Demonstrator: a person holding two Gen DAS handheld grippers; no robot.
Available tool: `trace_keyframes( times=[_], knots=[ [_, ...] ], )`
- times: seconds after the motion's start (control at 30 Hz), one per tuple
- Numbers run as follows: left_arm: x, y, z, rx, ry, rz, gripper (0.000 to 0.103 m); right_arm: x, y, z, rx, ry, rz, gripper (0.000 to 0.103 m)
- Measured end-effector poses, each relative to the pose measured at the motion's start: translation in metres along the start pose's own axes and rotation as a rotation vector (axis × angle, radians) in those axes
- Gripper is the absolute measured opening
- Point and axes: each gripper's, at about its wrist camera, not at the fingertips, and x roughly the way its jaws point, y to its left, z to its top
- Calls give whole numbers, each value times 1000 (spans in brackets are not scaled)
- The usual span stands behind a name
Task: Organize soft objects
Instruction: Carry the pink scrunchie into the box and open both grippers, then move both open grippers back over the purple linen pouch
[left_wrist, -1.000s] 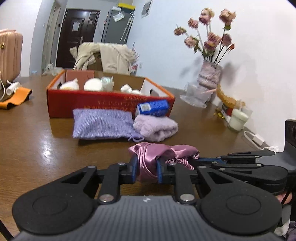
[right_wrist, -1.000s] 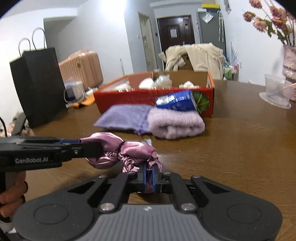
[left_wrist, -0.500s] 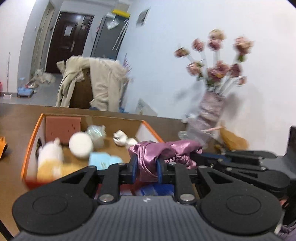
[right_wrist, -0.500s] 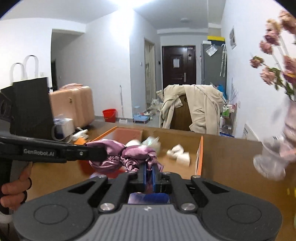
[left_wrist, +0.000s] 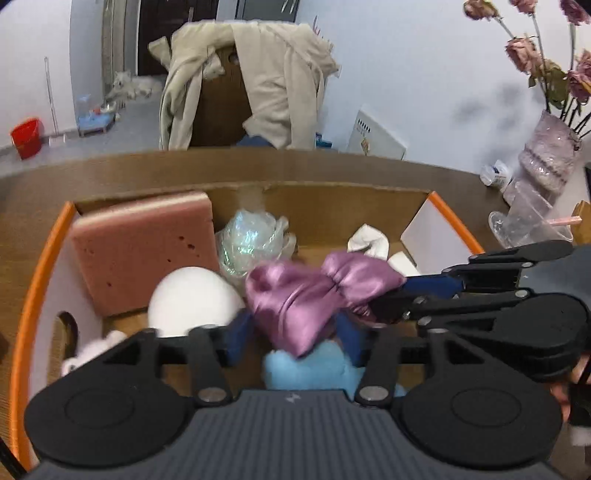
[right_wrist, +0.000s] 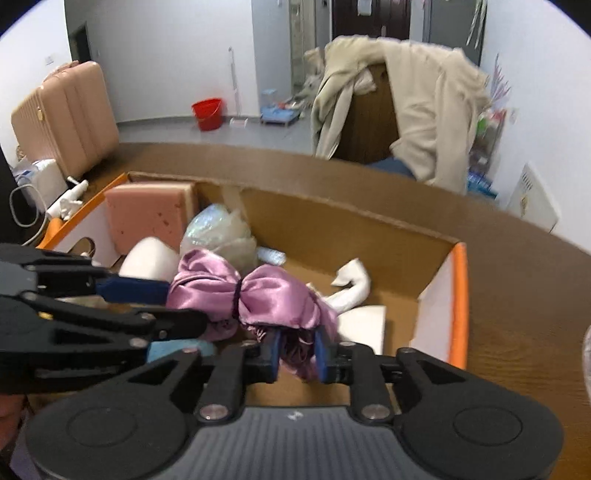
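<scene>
A pink satin cloth (left_wrist: 314, 295), gathered at its middle, hangs over the open orange-rimmed cardboard box (left_wrist: 40, 266). My left gripper (left_wrist: 293, 338) has its fingers spread wide, with the cloth's left end hanging loose between them. My right gripper (right_wrist: 297, 354) has its fingers parted a little around the cloth's (right_wrist: 266, 295) right end; it also enters the left wrist view from the right. The box (right_wrist: 458, 295) holds a pink sponge block (left_wrist: 144, 247), a white ball (left_wrist: 192, 299), a crumpled plastic bag (left_wrist: 251, 243), white socks (left_wrist: 369, 243) and a blue plush (left_wrist: 306, 369).
The box sits on a brown wooden table (right_wrist: 524, 295). A vase of dried flowers (left_wrist: 546, 162) and a clear plastic cup (left_wrist: 524, 221) stand at the right. A chair draped with a beige coat (right_wrist: 406, 92) is behind the table. A pink suitcase (right_wrist: 62, 114) is at far left.
Both grippers carried the satin cloth up from the table and forward over the box. The left gripper's fingers have opened wide; the right gripper's fingers have parted slightly.
</scene>
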Motion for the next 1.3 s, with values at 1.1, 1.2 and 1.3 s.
trace_keyframes(
  times=[1.1, 1.2, 1.3],
  knots=[
    [-310, -46, -218, 174, -496, 178, 98, -296, 136, -219, -63, -524, -155, 76],
    [-325, -52, -257, 159, -519, 158, 102, -303, 154, -256, -73, -532, -158, 86],
    [-338, -53, -294, 122, -506, 122, 103, -307, 172, -300, -64, -566, -229, 87]
  ],
)
